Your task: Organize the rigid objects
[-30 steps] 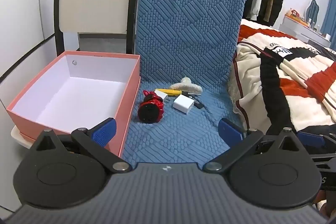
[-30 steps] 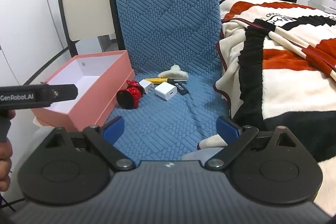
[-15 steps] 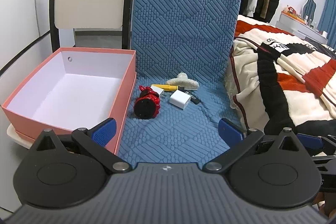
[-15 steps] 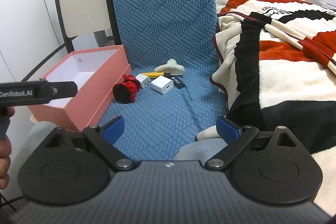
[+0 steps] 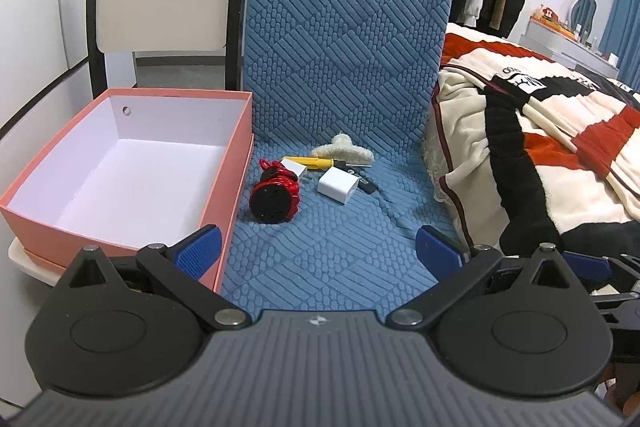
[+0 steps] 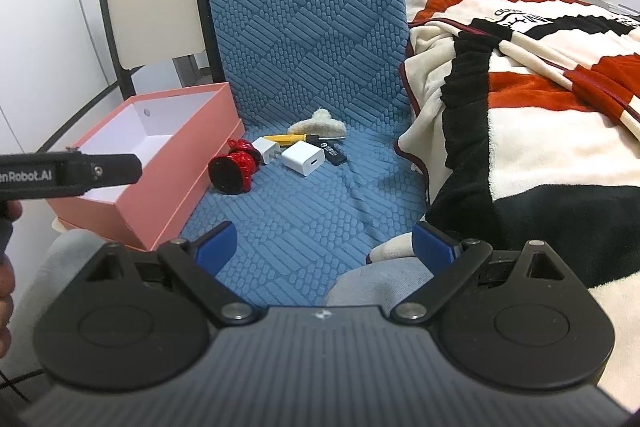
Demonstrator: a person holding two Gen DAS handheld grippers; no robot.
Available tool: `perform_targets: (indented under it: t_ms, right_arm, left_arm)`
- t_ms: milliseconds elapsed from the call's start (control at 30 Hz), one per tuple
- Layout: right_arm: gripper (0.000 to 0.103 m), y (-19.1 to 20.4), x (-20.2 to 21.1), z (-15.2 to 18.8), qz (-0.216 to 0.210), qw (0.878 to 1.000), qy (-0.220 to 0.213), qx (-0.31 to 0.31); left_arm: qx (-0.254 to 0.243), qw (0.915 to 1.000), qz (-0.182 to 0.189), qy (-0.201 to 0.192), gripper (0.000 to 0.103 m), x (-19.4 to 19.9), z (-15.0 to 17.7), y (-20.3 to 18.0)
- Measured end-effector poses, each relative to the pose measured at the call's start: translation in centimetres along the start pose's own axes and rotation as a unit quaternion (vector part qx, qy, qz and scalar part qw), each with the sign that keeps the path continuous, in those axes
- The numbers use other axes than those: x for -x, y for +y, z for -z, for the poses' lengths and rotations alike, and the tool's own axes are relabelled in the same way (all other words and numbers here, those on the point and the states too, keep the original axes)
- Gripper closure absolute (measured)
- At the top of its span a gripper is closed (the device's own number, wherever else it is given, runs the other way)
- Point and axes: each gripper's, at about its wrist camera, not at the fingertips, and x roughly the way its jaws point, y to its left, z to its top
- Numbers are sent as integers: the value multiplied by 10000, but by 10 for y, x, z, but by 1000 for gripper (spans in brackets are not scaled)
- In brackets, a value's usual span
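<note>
Risk: crowded cluster, both grippers empty with jaws spread wide.
The left gripper and right gripper hover well short of the red ribbed round toy and white plastic charger cube, which lie close together on the blue quilted chair seat beside the empty pink cardboard box; a wide grasp may knock a neighbouring item.

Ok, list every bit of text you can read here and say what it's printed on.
"enRobot.AI" (cut off by the picture's left edge): white print on the black left gripper body, seen from the right wrist.
Black lettering on the striped blanket: too distorted to read.
White print on the black flat stick beside the white charger: too small to read.
Small logo on each gripper's grey housing: a mark, no readable text.
</note>
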Motion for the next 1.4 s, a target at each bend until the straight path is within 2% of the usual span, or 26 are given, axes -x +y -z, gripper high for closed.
perform_targets:
  t_ms: [767,900,1100,1267,1400]
  right_arm:
    - [7,2,-1,2,-60,10000,29,26]
    - [7,1,-4,5,-65,10000,26,36]
    - [7,-2,-11,11,-49,10000,58,5]
    - [7,-6,-22,16,-25,10000,17,-74]
    - [7,-9,-33,14,-117,9994,51,-325]
  left_arm:
    - [-10,10000,14,83,0,-5,3,0]
    - [-97,9996,-99,255,0,-9,0,-2]
    - [-181,9997,-41,169,0,-10,-2,-5]
    - [-115,9996,50,239,0,-28,-2,-5]
    - [-196,9995,-53,246,0,-52,-6,-7]
